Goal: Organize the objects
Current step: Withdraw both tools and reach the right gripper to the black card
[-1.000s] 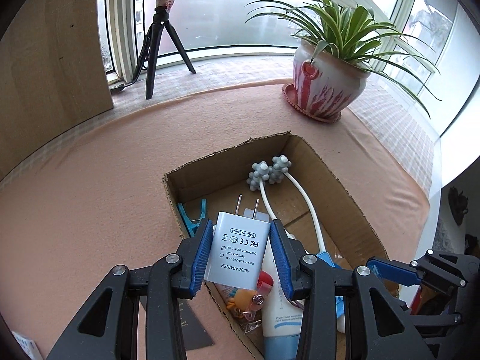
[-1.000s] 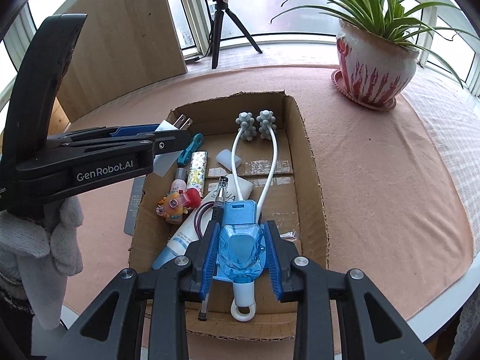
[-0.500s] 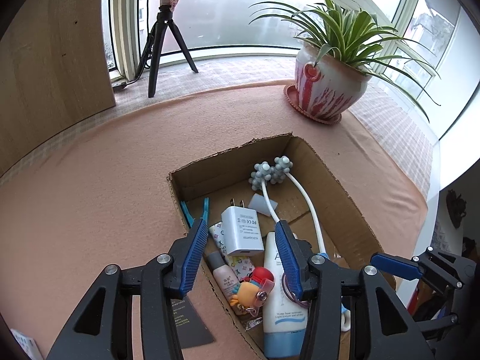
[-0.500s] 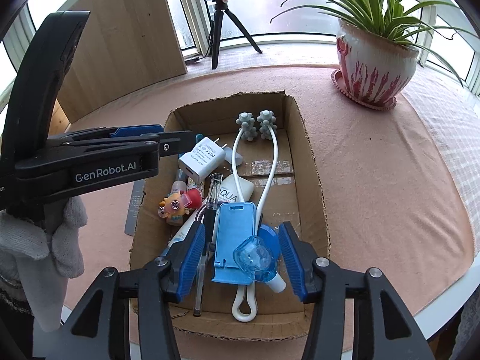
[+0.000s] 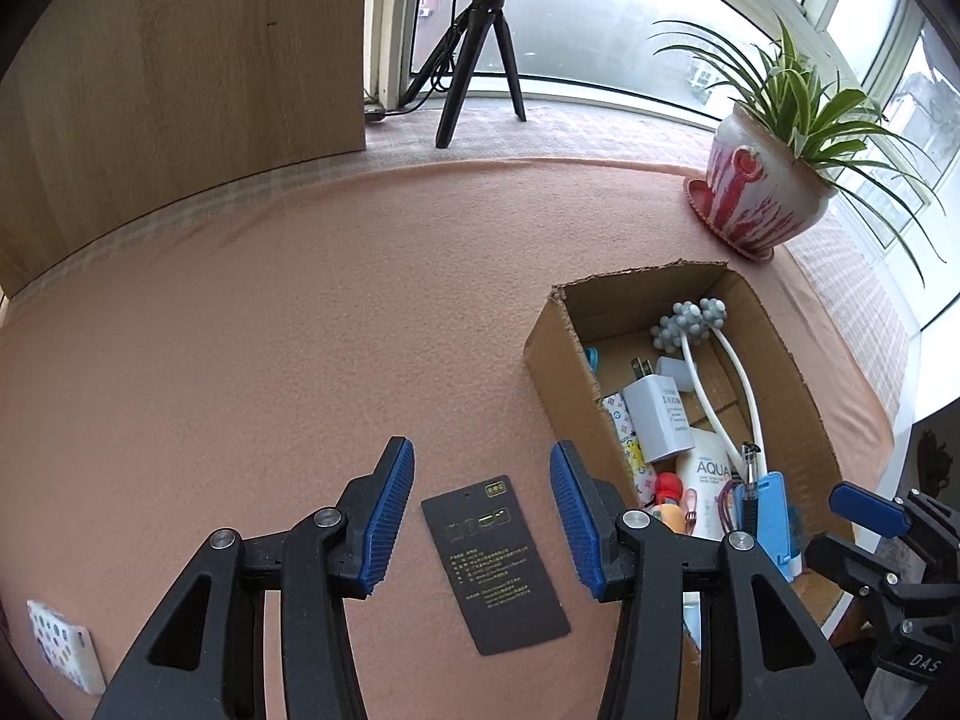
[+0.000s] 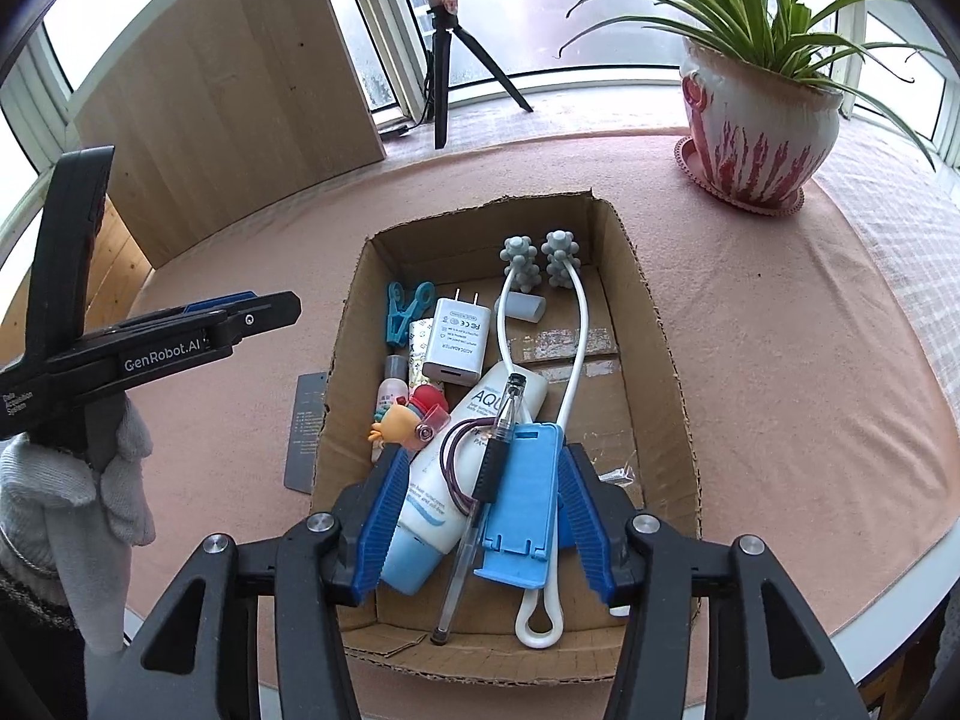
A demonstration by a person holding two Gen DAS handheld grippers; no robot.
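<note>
A cardboard box (image 6: pixel 660 354) on the pink tablecloth holds a white charger (image 6: pixel 456 341), a white tube, a pen, a blue phone stand (image 6: pixel 522 498), a white massager (image 6: pixel 576 324), a small toy figure and a teal clip. The box also shows in the left wrist view (image 5: pixel 786 360). My right gripper (image 6: pixel 480 522) is open and empty above the box's near end. My left gripper (image 5: pixel 483 516) is open and empty over a black card (image 5: pixel 495 564) that lies flat on the cloth left of the box.
A potted spider plant (image 6: pixel 762 120) stands at the far right. A tripod (image 6: pixel 447 54) and a wooden board (image 6: pixel 234 96) stand by the window. A small patterned white packet (image 5: pixel 60 651) lies at the near left. The table edge runs close at the right.
My left gripper let go of the white charger into the box and moved left over the black card. My right gripper let go of the blue item in the box and opened.
</note>
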